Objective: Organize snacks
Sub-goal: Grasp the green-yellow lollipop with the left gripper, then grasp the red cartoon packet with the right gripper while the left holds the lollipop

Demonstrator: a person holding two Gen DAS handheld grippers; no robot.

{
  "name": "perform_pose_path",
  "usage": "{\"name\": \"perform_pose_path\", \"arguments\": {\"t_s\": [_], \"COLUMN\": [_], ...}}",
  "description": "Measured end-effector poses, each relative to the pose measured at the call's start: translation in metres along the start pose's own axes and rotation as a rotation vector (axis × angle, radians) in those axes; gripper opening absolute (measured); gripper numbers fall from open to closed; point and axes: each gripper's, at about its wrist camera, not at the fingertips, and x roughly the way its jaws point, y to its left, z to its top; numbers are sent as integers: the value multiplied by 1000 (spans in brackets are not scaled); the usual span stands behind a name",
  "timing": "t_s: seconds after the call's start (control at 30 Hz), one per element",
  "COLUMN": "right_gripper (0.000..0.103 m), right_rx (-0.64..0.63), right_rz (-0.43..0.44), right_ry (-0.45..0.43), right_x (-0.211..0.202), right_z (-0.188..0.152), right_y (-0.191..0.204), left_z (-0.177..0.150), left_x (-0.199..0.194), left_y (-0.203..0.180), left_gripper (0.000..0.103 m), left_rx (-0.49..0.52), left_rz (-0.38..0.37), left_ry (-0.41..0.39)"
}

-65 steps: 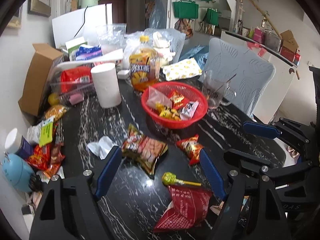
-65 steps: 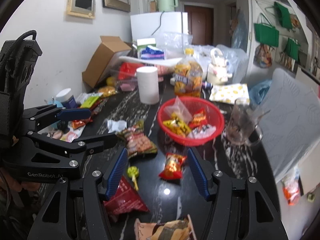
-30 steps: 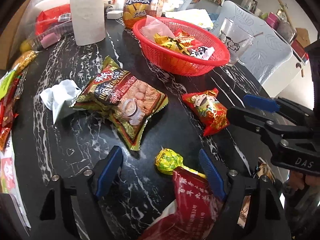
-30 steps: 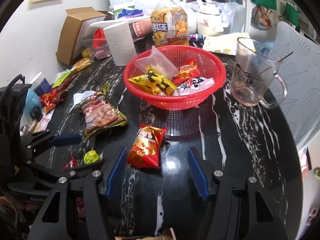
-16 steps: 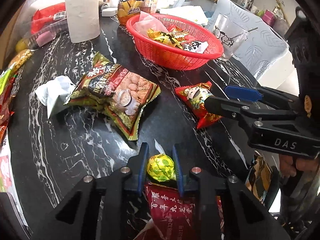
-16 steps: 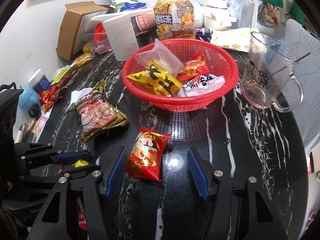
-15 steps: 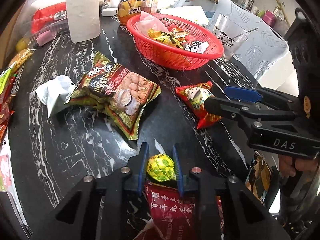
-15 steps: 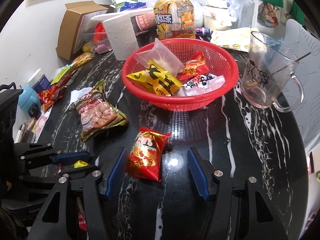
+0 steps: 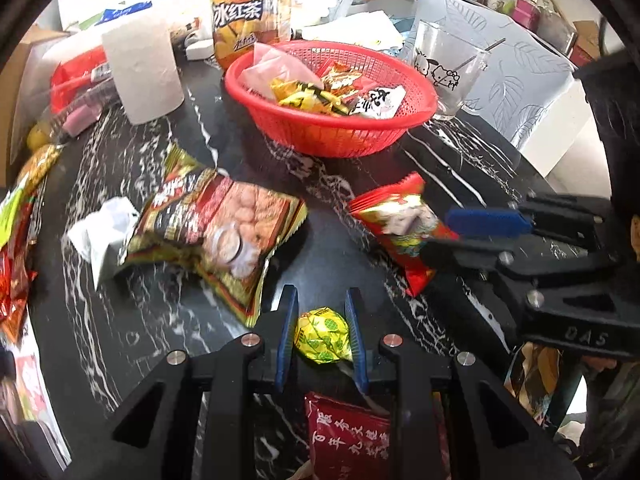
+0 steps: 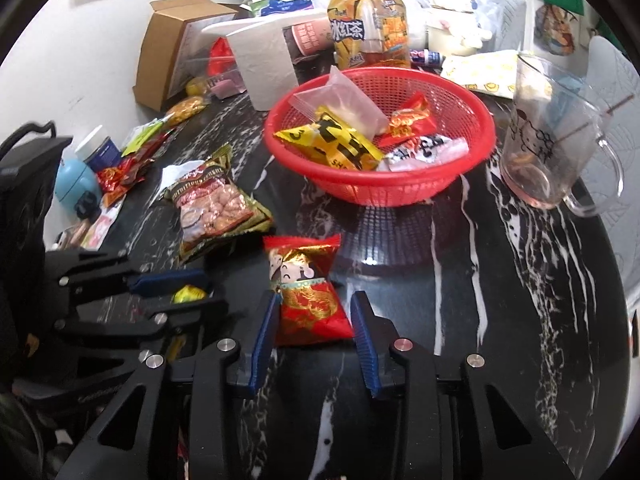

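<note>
**Both tongs gripping, lift clean to the basket**

We're aiming for the red basket (image 10: 380, 184) at the counter's (image 10: 500, 300) middle. Right tongs (image 10: 314, 312), jaws just closing, are pinching the red packet (image 10: 308, 296); left tongs (image 9: 320, 330) are clamping the yellow lollipop (image 9: 322, 334). We're lifting w/o dragging.

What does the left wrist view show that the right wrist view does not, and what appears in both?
Only the left wrist view shows the dark red packet under the left hand-held gripper.

Only the right wrist view shows the cardboard box and the blue jar.

Both show the red basket, the glass mug, the yellow lollipop in the left hand-held gripper, and the red snack packet between the right hand-held gripper's fingers.
</note>
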Motion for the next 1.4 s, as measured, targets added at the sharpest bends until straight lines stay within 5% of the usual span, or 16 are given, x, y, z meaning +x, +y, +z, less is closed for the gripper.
{"name": "perform_pose_path", "arguments": {"t_s": [0.4, 0.77, 1.4], "right_gripper": [34, 67, 75], "right_rx": [34, -23, -214], "right_rz": [12, -12, -2], "right_ry": [20, -3, 21], "right_x": [-9, -13, 3], "right_z": [-14, -4, 22], "right_y": [-10, -1, 26], "left_z": [-3, -2, -21], "left_x": [4, -7, -29], "left_y": [3, 8, 21], "left_gripper": [24, 24, 24], "left_rx": [-25, -56, -149], "left_rz": [-5, -12, -31], "left_ry": [63, 57, 84]}}
